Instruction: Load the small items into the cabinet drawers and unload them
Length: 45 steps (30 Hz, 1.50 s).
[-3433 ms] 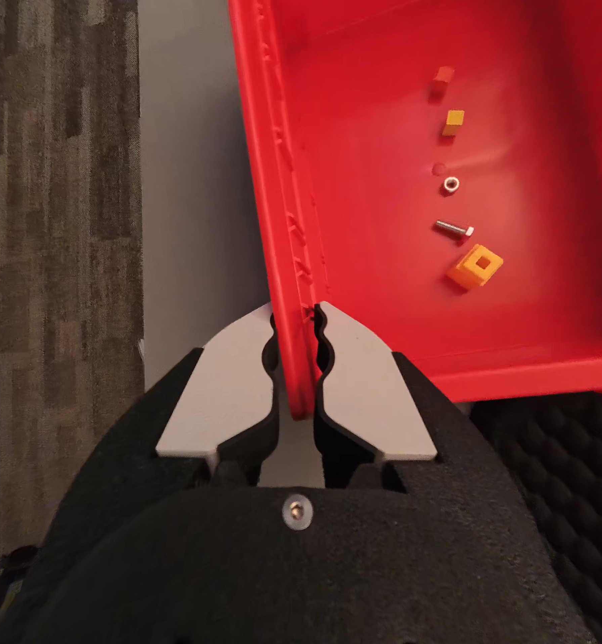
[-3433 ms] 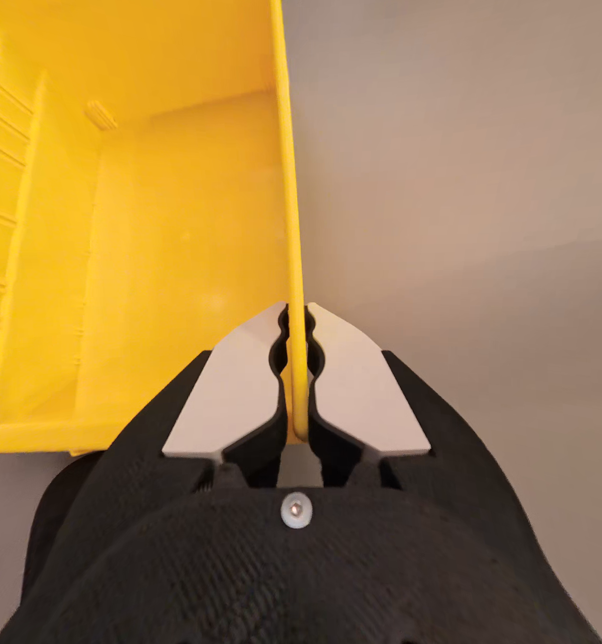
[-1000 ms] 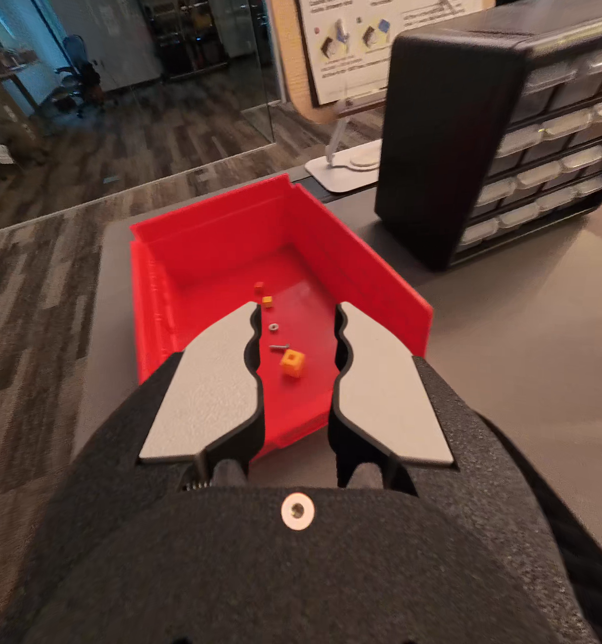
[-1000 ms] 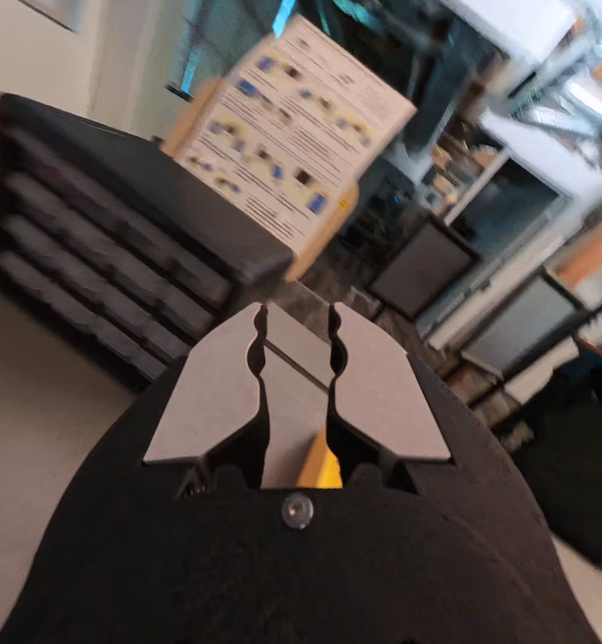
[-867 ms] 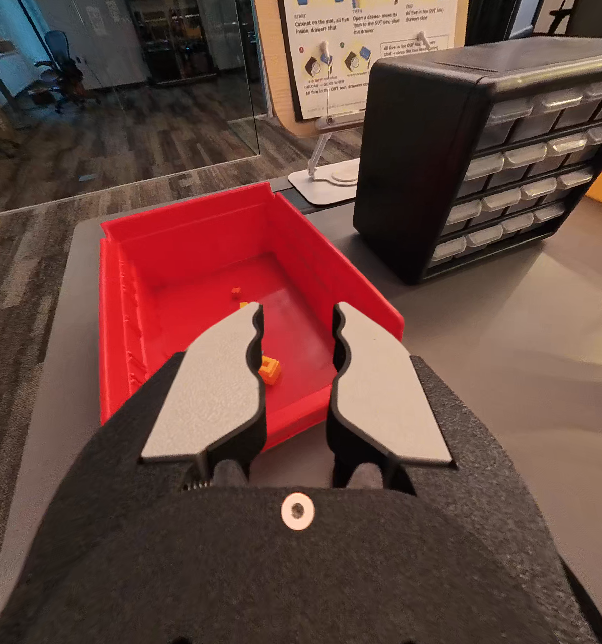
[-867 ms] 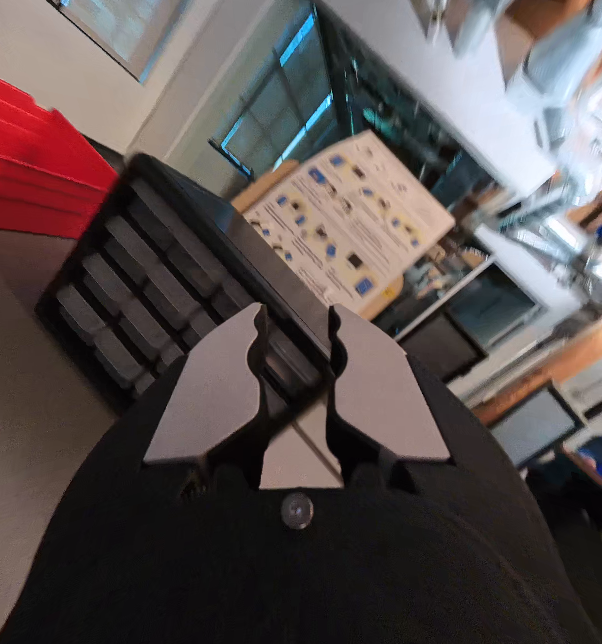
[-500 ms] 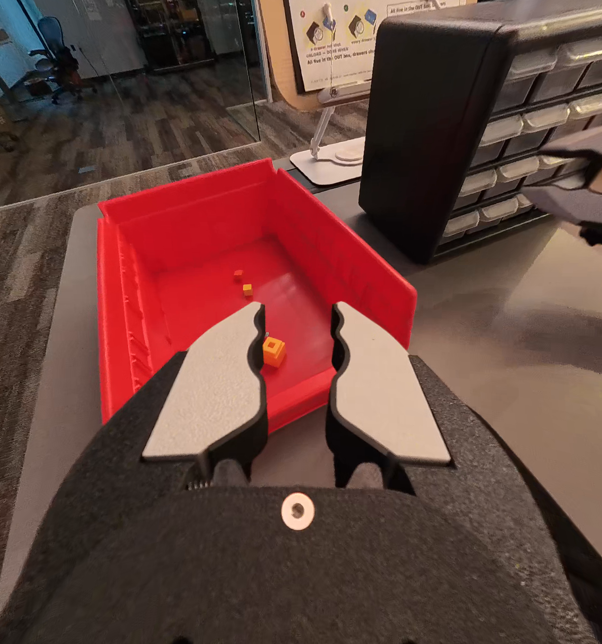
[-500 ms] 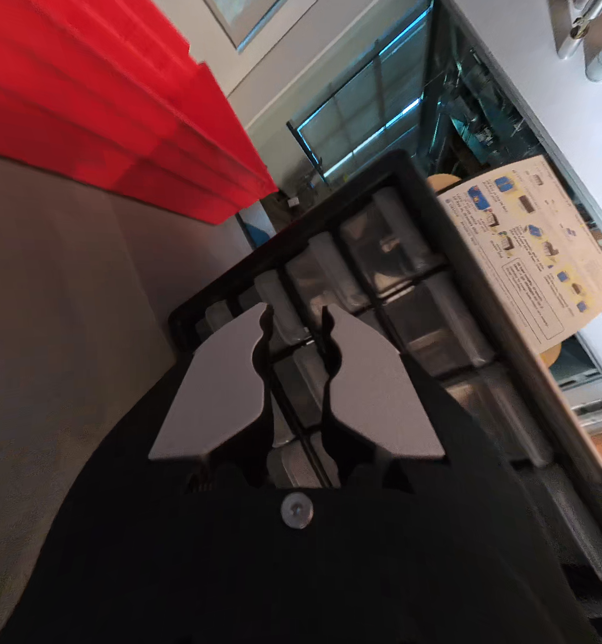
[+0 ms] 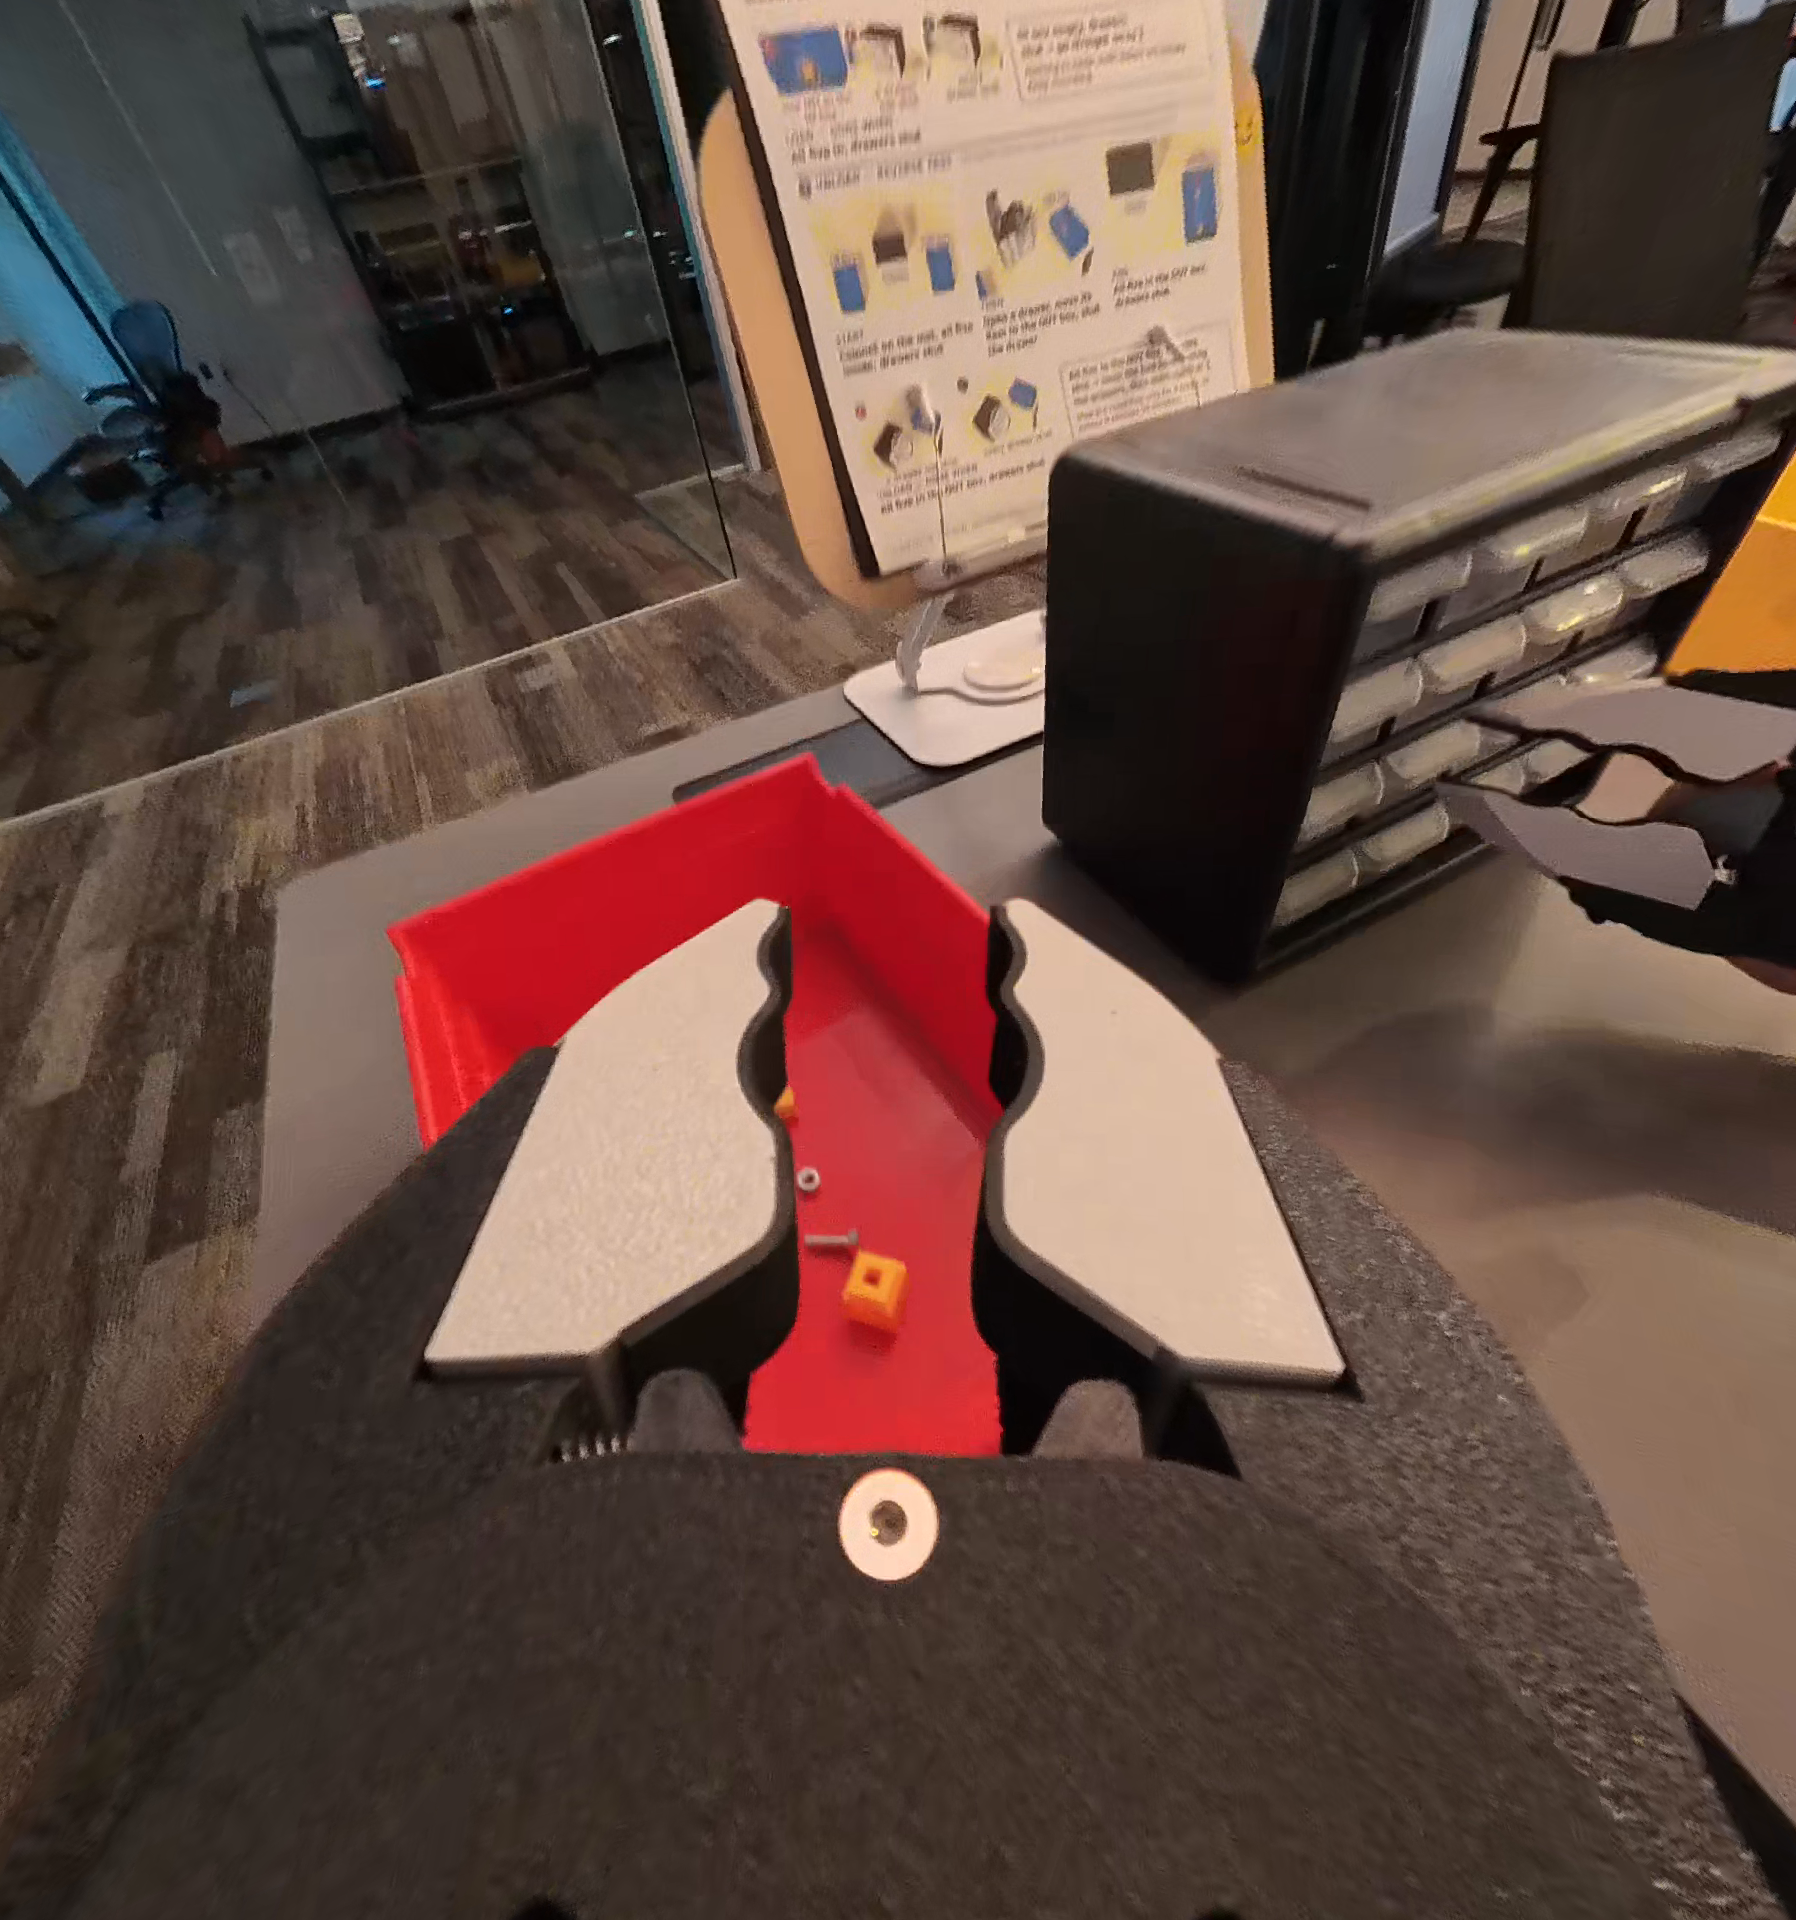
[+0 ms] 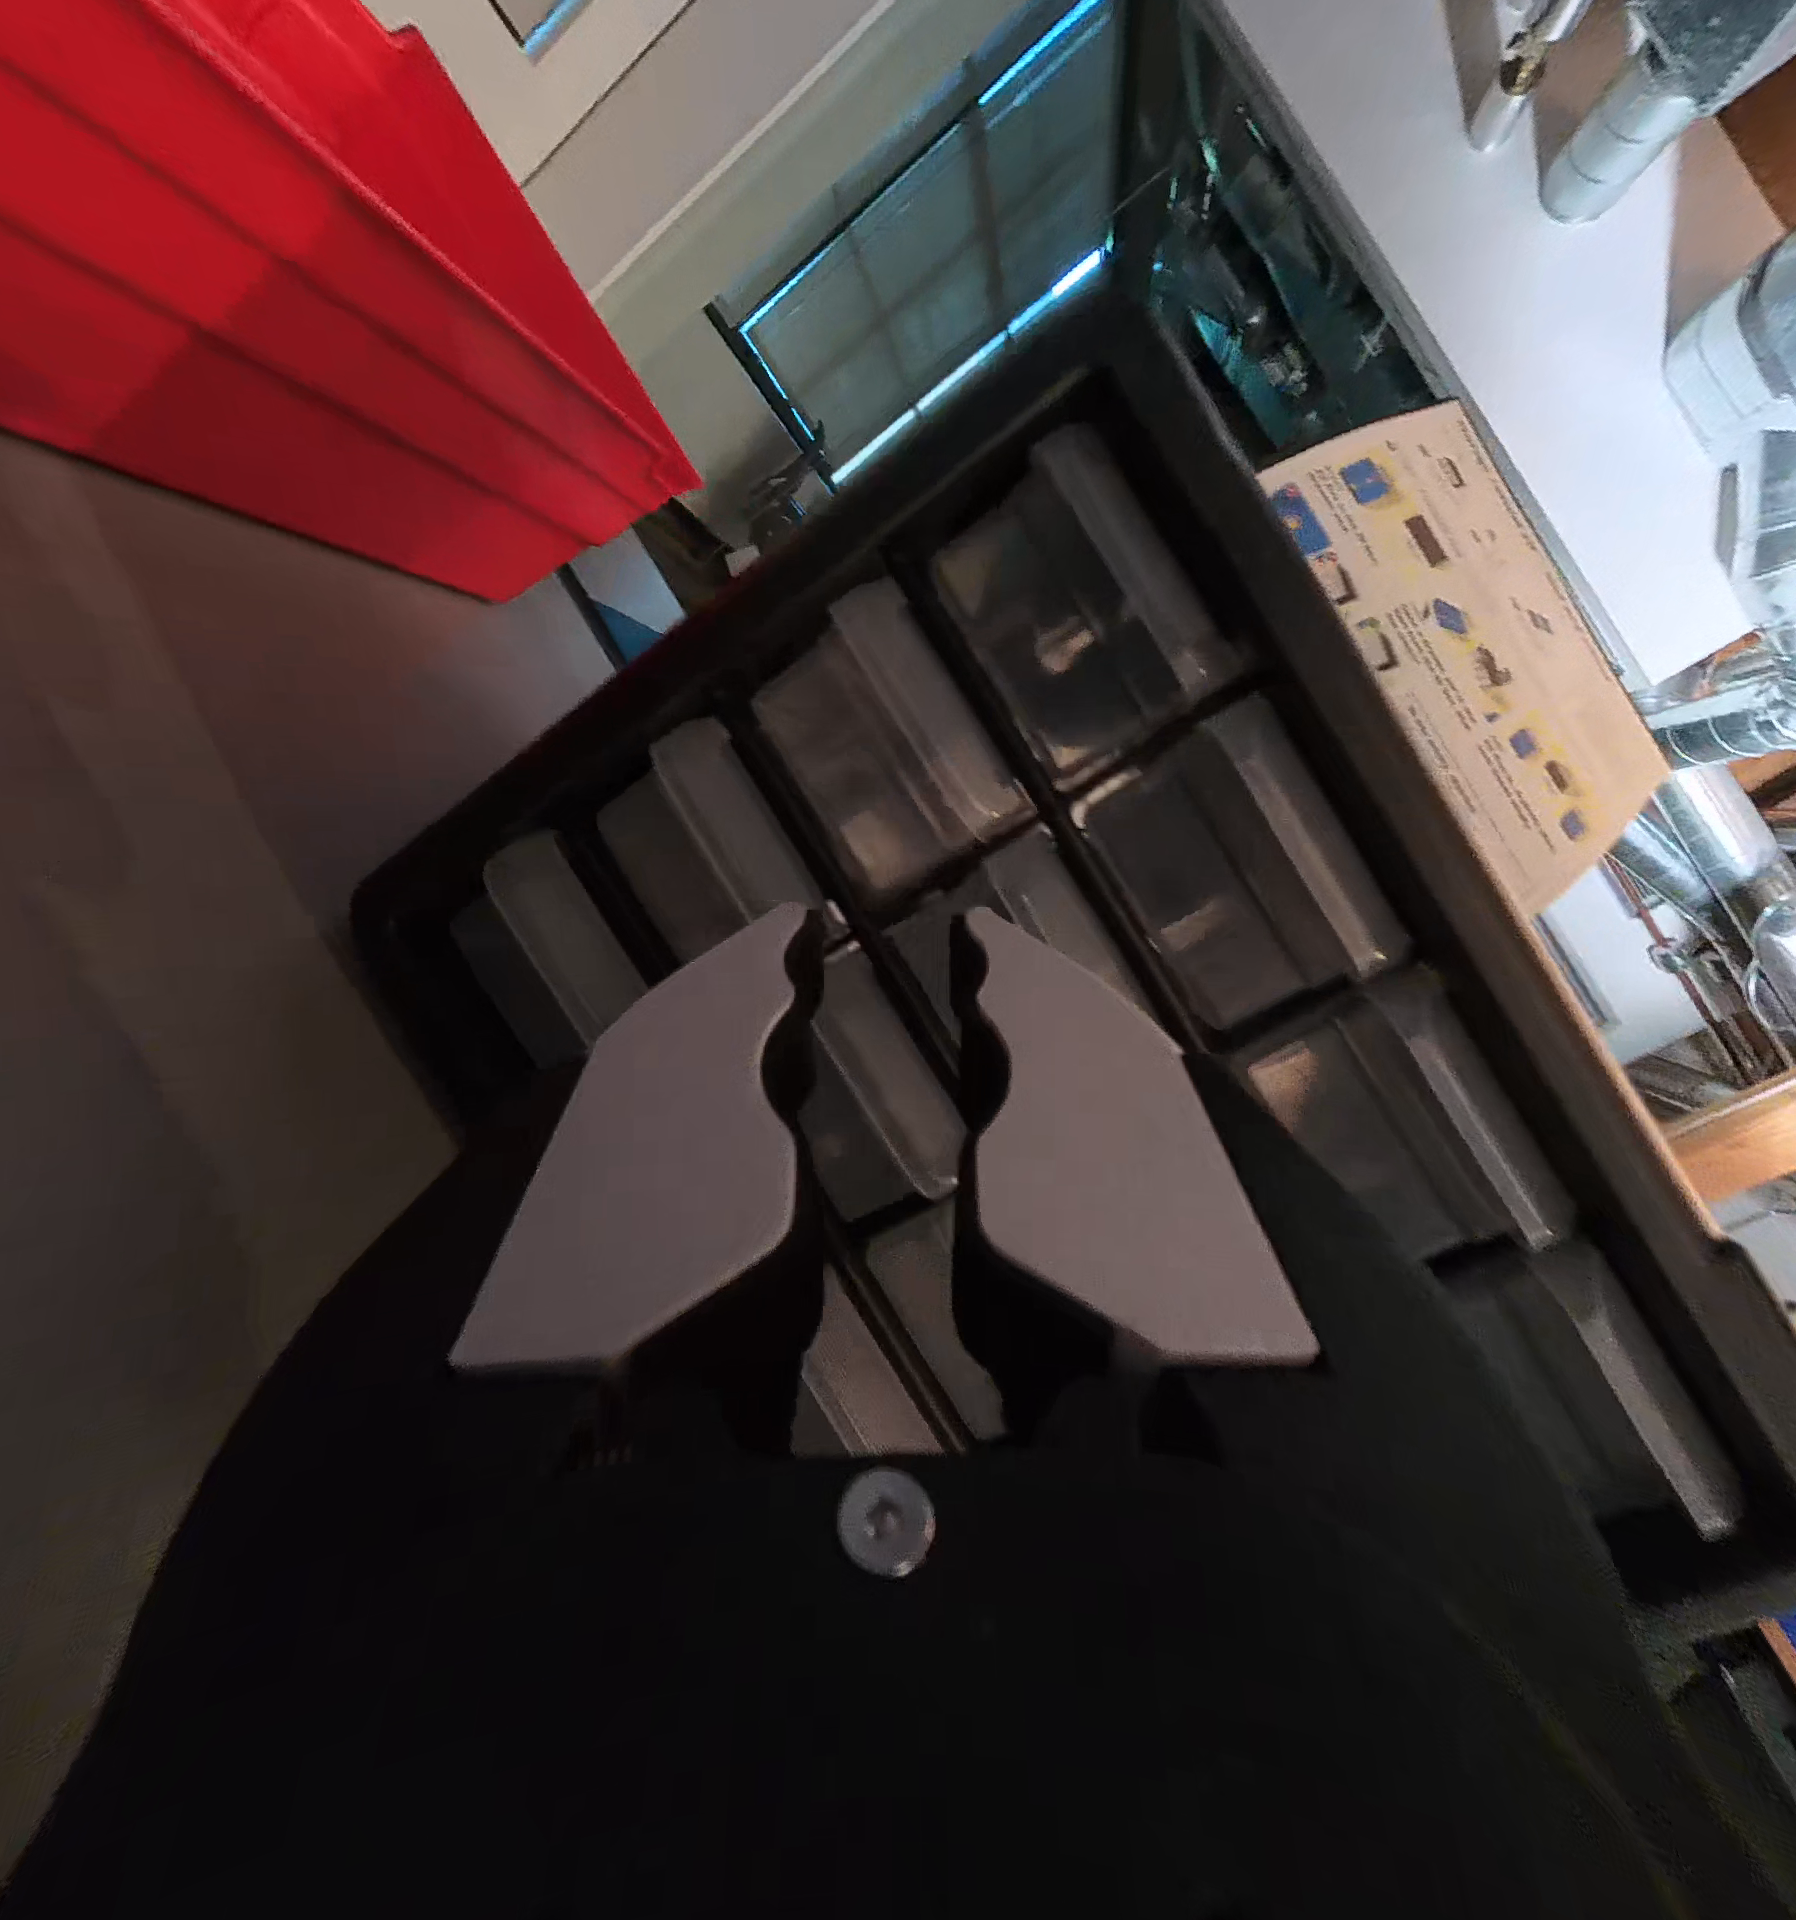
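The red bin (image 9: 603, 935) stands on the grey table with small items on its floor: an orange square block with a hole (image 9: 873, 1286), a bolt (image 9: 832, 1238), a nut (image 9: 809, 1178) and a small orange cube (image 9: 785, 1103) partly behind my finger. My left gripper (image 9: 889, 914) is open and empty above the bin's near end. The black drawer cabinet (image 9: 1185, 675) stands to the right. My right gripper (image 10: 889, 920), rolled sideways, is open just in front of the cabinet's (image 10: 1081, 727) clear drawers, with one drawer front (image 10: 873, 1070) between its fingers. It also shows in the left wrist view (image 9: 1460, 756).
A yellow bin (image 9: 1787, 582) shows at the right edge beyond the cabinet. An instruction poster (image 9: 977, 260) on a white stand base (image 9: 967, 686) stands behind the table. The table's left edge drops to a wood-pattern floor (image 9: 94, 987). The red bin (image 10: 250, 312) lies left of the cabinet. My right fingertips sit around 30 centimetres from my left ones.
Both grippers let go of the bin walls earlier. In the last second the right gripper swung to the cabinet front and narrowed its jaws a little. The left gripper moved closer over the red bin.
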Motion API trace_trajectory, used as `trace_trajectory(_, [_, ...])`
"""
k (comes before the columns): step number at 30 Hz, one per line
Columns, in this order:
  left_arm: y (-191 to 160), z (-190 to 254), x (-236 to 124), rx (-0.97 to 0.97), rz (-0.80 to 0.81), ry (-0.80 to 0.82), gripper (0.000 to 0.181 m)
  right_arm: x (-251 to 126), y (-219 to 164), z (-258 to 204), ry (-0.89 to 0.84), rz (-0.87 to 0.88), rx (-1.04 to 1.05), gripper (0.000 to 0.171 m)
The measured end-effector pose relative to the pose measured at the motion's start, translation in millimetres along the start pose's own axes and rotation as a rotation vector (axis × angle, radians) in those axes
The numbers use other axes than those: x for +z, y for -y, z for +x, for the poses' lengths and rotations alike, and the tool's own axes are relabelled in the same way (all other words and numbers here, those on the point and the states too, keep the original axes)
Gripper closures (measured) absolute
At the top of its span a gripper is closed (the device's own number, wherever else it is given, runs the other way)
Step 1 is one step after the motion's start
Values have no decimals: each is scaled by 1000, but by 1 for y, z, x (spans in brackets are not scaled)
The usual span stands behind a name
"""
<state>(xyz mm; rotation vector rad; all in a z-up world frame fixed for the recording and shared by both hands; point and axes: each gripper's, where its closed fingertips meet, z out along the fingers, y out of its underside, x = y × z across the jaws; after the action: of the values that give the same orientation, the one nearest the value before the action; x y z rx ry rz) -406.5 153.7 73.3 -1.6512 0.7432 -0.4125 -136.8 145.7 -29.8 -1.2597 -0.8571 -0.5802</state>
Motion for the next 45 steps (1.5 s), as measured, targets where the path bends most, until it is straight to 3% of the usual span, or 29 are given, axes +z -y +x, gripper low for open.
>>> trace_trajectory(5, [59, -16, 2, 74, 82, -12, 152, -6, -12, 18, -50, -14, 6, 150])
trace_trajectory(8, [66, -16, 8, 92, 16, -88, 152, -5, -17, 20, -67, -36, 3, 150])
trace_trajectory(16, [45, -50, 37, 79, -52, -106, 162, 5, 32, 26, -96, 37, 102, 150])
trace_trajectory(19, [46, -44, 36, 56, -32, -169, 165, 8, 40, 28, -119, 38, 68, 150])
trace_trajectory(21, [34, -38, 36, 80, -107, -195, 165, 12, 41, 30, -147, 29, 11, 150])
trace_trajectory(26, [6, -55, 41, 149, -278, -42, 173, 25, 55, 38, -189, 34, -76, 151])
trace_trajectory(31, [-16, -37, 34, 127, -401, -98, 173, 31, 55, 41, -230, 15, -205, 156])
trace_trajectory(36, [-11, -25, 33, 127, -378, -108, 174, 31, 56, 44, -277, 23, -338, 162])
trace_trajectory(45, [-46, -10, 43, 119, -560, -152, 173, 2, 69, 36, -269, 78, -376, 164])
